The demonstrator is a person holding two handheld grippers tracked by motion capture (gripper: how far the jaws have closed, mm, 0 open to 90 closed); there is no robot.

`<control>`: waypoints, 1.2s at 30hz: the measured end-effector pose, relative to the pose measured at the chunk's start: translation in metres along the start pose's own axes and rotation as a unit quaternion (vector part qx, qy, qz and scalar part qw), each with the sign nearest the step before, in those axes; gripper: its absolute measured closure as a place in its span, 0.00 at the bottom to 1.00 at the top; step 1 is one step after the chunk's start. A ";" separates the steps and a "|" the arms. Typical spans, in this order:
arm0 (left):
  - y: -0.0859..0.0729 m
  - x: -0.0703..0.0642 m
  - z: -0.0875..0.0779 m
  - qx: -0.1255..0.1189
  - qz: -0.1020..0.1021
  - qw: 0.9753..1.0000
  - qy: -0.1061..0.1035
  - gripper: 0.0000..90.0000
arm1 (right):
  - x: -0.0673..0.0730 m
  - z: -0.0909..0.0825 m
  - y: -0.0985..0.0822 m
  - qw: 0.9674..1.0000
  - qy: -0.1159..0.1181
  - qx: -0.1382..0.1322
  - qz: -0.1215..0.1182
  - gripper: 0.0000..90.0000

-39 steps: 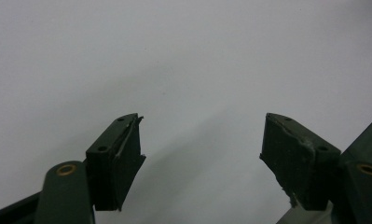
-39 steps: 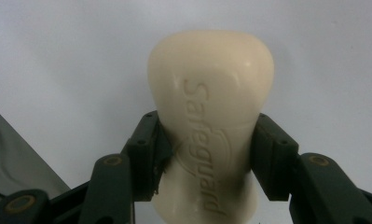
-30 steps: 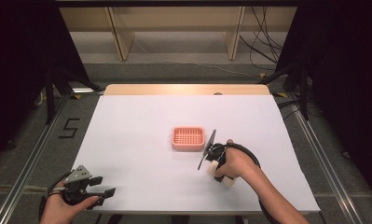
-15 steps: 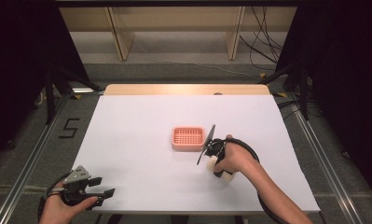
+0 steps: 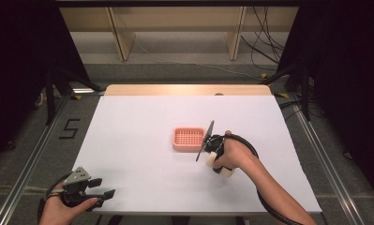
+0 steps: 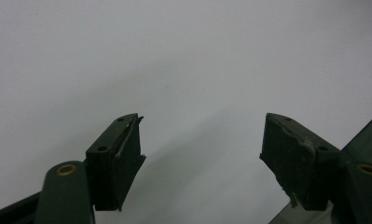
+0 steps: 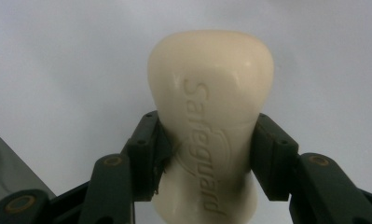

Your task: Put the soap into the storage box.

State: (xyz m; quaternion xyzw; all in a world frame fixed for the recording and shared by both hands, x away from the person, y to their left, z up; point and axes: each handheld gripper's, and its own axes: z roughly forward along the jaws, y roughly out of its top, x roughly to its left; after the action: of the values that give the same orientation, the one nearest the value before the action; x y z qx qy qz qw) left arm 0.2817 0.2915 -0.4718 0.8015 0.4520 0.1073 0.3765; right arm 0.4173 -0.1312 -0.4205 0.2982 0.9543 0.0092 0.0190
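Cream-white moulded soap bar point(image 7: 210, 121) is staying clamped in the right gripper point(image 7: 210, 154), barely shifting beside the pink slotted plastic dish point(image 5: 188, 139); left gripper point(image 6: 200, 149) is hanging open, unmoved.

Cream soap bar point(image 7: 210, 126) clamped crosswise, above table.

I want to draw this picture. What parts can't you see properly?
- Soap bar, right gripper view: its near end is cut off by the bottom edge; both jaws cover its sides.
- Pink soap dish, high view: its right end sits behind the right gripper.
- Left gripper, high view: too small to show its pads.
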 end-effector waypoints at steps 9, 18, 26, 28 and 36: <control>0.000 0.000 0.000 -0.001 0.000 1.000 -0.003 0.31 | -0.003 -0.005 0.009 1.000 -0.007 -0.001 -0.003 0.56; 0.000 0.001 0.000 0.000 0.005 1.000 -0.001 0.31 | -0.005 -0.007 0.016 1.000 -0.013 -0.001 -0.018 0.56; 0.000 0.001 0.000 -0.003 0.004 1.000 -0.002 0.31 | -0.007 -0.007 0.020 1.000 -0.012 -0.001 -0.016 0.56; 0.000 0.001 0.000 -0.004 0.004 1.000 -0.003 0.31 | -0.008 -0.009 0.023 1.000 -0.016 -0.001 -0.024 0.56; 0.000 0.001 0.001 -0.004 0.003 1.000 0.001 0.31 | -0.010 -0.012 0.029 1.000 -0.019 -0.004 -0.024 0.56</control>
State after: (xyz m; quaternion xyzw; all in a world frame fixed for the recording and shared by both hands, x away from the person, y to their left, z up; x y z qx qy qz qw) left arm 0.2826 0.2923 -0.4729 0.8012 0.4494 0.1111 0.3793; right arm 0.4414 -0.1125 -0.4073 0.2750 0.9607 0.0066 0.0385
